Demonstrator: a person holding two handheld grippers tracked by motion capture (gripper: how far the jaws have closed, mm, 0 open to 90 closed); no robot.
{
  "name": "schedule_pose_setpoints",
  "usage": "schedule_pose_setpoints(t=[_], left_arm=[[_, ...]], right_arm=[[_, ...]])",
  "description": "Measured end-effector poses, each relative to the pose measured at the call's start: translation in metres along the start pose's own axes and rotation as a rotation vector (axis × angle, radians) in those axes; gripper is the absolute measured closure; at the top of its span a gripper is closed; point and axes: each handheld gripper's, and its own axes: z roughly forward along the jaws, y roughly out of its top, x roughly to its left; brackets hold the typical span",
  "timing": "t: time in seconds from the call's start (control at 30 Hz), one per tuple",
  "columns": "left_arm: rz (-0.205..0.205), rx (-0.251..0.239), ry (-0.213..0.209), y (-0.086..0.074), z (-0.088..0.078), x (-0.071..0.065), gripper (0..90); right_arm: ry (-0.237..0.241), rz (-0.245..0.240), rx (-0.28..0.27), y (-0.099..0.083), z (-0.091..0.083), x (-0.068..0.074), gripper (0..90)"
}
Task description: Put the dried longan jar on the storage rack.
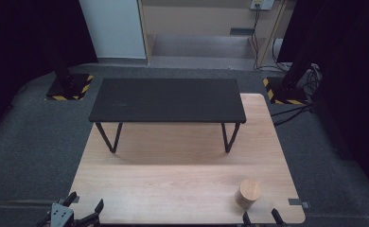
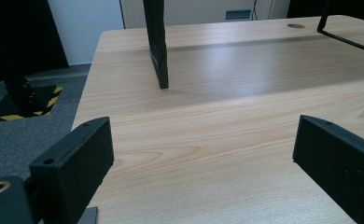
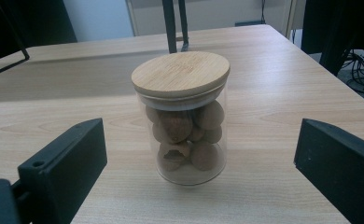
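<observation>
A clear glass jar (image 3: 185,135) with a round wooden lid (image 3: 181,73) stands upright on the wooden table (image 1: 173,179), near its front right corner; it holds several brown nuts. The same jar (image 1: 248,193) appears in the high view. My right gripper (image 1: 263,218) sits at the table's front edge just behind the jar, open, its jaws wide on either side of the jar and apart from it. My left gripper (image 1: 84,204) is at the front left corner, open, with bare wood between its jaws.
A low black shelf (image 1: 167,99) on thin black legs (image 2: 157,42) spans the back half of the table. Dark carpet surrounds the table. Two black stands with yellow-striped bases (image 1: 69,87) flank the back, and cables (image 1: 291,111) run at the right.
</observation>
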Motion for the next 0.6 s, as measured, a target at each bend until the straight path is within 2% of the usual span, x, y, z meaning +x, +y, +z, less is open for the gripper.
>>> schedule_pose_setpoints(t=[0.6], left_arm=[[0.001, 0.001, -0.006, -0.0005, -0.0004, 0.0005, 3.8]], right_arm=[[0.002, -0.004, -0.003, -0.0013, -0.0016, 0.0017, 2.5]])
